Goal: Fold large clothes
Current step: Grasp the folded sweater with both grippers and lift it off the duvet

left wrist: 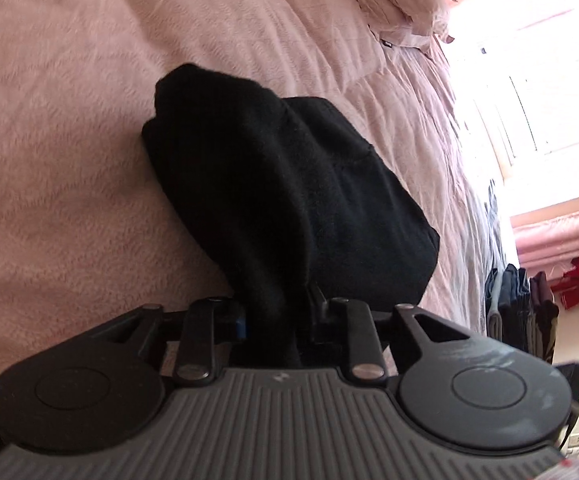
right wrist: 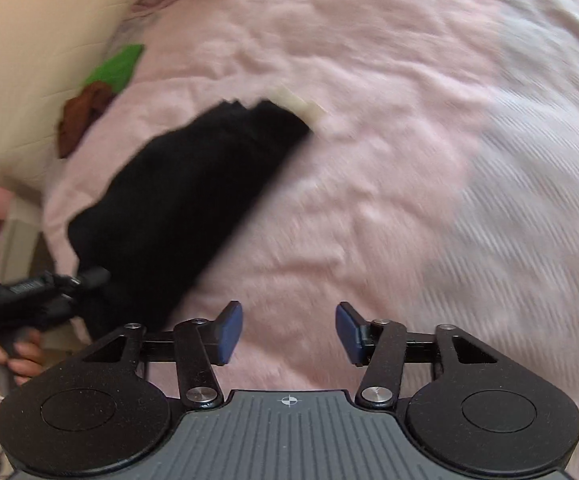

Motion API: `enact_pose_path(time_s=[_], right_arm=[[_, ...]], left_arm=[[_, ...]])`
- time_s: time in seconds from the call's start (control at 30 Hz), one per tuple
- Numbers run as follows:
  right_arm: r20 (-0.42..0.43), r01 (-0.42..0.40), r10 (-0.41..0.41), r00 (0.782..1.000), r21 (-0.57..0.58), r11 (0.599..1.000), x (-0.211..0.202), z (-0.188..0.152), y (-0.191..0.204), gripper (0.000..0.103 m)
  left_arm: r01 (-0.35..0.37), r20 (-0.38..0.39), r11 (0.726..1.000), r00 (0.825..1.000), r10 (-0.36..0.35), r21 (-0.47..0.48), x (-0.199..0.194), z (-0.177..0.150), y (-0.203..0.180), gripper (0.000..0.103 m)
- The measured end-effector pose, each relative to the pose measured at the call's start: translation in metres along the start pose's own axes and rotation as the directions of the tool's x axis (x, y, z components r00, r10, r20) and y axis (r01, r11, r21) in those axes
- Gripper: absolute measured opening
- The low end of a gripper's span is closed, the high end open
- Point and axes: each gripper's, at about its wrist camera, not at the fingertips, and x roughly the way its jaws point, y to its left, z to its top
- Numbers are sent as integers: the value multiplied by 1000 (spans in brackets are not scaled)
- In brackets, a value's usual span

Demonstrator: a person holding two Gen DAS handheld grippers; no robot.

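Left tool (left wrist: 277, 320) clamped on black garment (left wrist: 289, 184) over the pink bed (left wrist: 69, 120); right tool (right wrist: 289, 332) apart, empty. Best lifted evenly, corner regrasped.

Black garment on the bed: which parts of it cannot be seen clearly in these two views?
- Left wrist view: the black garment is uniformly dark, so its folds are unreadable; the left gripper hides the gripped end.
- Right wrist view: motion blur smears its edges; the pale scrap at its far end is unidentifiable.
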Motion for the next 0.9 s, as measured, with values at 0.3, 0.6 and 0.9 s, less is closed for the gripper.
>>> enact_pose_path(time_s=[0.3, 0.6, 0.9], right_arm=[[-117, -262, 245, 962, -170, 950, 50, 160, -34, 78], [-493, -505, 367, 789, -180, 844, 175, 207, 3, 82], [-603, -667, 469, 645, -145, 731, 230, 205, 31, 68]], left_arm=[[-11, 170, 996, 985, 26, -88, -28, -46, 12, 43], [4, 216, 989, 976, 29, -148, -14, -30, 16, 46], [62, 211, 973, 977, -15, -221, 0, -30, 28, 47]])
